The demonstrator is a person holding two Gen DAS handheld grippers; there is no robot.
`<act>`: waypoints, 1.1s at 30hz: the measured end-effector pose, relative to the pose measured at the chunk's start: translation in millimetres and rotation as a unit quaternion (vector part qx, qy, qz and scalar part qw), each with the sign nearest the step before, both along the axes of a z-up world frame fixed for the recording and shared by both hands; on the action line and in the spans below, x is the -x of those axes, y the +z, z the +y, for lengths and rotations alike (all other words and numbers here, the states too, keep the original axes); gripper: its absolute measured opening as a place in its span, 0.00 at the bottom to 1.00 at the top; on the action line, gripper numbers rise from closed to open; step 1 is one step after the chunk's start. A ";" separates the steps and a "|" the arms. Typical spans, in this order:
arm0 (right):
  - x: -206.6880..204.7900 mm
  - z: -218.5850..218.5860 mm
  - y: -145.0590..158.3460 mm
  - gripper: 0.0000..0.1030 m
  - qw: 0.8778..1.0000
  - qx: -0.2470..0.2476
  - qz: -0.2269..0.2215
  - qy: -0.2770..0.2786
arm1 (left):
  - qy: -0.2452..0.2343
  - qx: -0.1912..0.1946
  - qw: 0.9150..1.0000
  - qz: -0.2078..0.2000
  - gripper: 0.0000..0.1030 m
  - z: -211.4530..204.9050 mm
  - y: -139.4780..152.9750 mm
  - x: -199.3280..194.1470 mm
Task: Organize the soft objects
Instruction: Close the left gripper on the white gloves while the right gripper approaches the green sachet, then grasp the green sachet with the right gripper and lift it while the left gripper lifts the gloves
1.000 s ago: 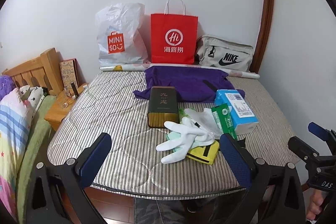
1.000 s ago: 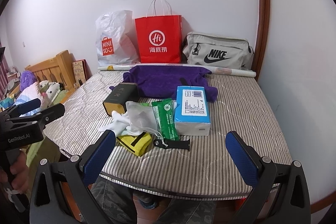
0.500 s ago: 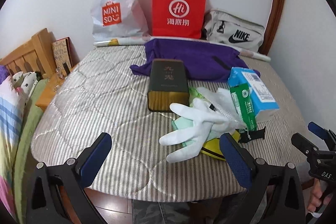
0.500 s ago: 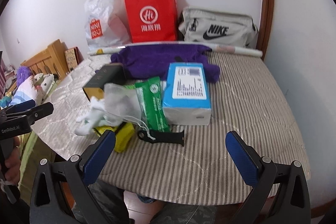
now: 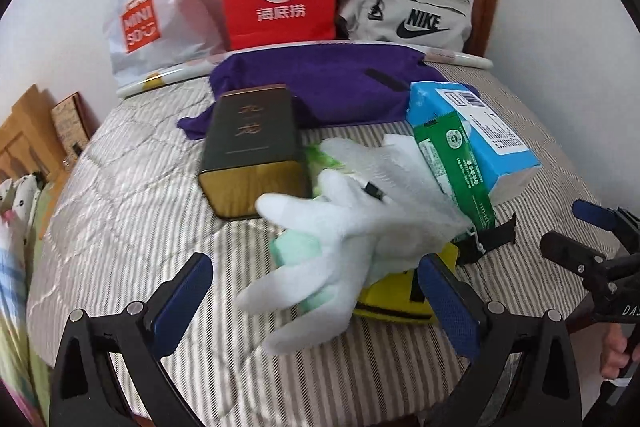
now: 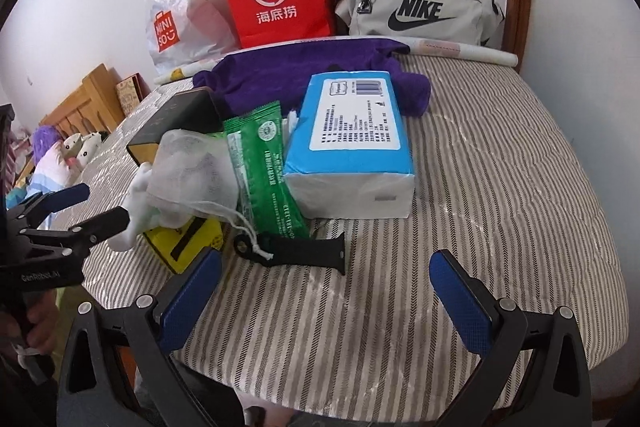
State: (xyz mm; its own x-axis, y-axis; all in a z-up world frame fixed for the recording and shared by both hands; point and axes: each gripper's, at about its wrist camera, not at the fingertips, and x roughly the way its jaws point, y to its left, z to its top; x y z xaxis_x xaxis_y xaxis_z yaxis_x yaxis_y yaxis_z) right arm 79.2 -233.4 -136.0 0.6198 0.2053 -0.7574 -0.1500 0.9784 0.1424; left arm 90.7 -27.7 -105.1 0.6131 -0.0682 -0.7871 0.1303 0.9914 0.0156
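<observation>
We hold the left gripper (image 5: 316, 293) spread wide over the white gloves (image 5: 336, 239) heaped mid-pile on the striped bed (image 6: 500, 187) — limp, light, best pinched at the cuff — while the right gripper (image 6: 326, 285) hangs equally wide, empty.

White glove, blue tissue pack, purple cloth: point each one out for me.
white glove (image 5: 340, 239): left wrist view, on its palm.
blue tissue pack (image 6: 356, 119): right wrist view, on its label face.
purple cloth (image 5: 320, 83): left wrist view, on its flat middle.
</observation>
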 end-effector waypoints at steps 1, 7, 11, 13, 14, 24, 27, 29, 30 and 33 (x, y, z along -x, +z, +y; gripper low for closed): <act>-2.4 -0.4 -1.8 1.00 1.000 -0.002 0.001 0.001 | -0.008 0.001 1.000 0.001 1.00 -3.2 -1.4 -3.2; -11.9 -1.7 -9.3 1.00 1.000 -0.017 0.008 0.005 | -0.035 -0.026 0.999 -0.003 1.00 -16.9 -12.1 -15.3; -16.6 3.0 -12.8 0.99 1.000 -0.021 0.002 0.012 | -0.043 -0.020 0.999 -0.015 0.98 -18.1 -14.6 -19.3; -18.3 8.2 -14.6 0.98 1.000 -0.017 -0.005 0.019 | -0.045 -0.016 0.999 -0.014 0.83 -16.3 -16.6 -22.8; -19.7 11.7 -16.1 0.96 1.000 -0.013 -0.006 0.023 | -0.045 -0.012 0.999 -0.013 0.72 -14.8 -17.7 -24.4; -28.8 38.0 -32.9 0.82 0.998 0.032 0.007 0.058 | -0.014 0.038 0.999 -0.015 0.33 22.7 -13.6 -22.3; -31.1 38.4 -31.8 0.82 0.998 0.015 0.004 0.053 | -0.005 0.043 0.999 -0.014 0.33 31.3 -13.1 -21.4; -34.1 42.2 -33.4 0.82 0.999 0.014 0.006 0.049 | -0.001 0.049 0.999 -0.011 0.33 35.9 -13.1 -20.3; -35.9 45.3 -35.2 0.82 0.999 0.023 0.006 0.045 | -0.004 0.049 0.999 -0.009 0.33 36.8 -13.7 -19.6; -41.2 54.5 -40.1 0.82 0.998 0.040 0.005 0.041 | -0.003 0.052 0.999 -0.008 0.33 38.9 -16.0 -18.6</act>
State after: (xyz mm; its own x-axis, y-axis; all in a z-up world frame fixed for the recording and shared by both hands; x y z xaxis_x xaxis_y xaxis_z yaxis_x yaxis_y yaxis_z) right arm 120.4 -178.9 -176.0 0.5960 0.1944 -0.7791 -0.2292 0.9711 0.0669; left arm 109.3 11.2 -121.1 0.6248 -0.1528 -0.7657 0.1368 0.9869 -0.0853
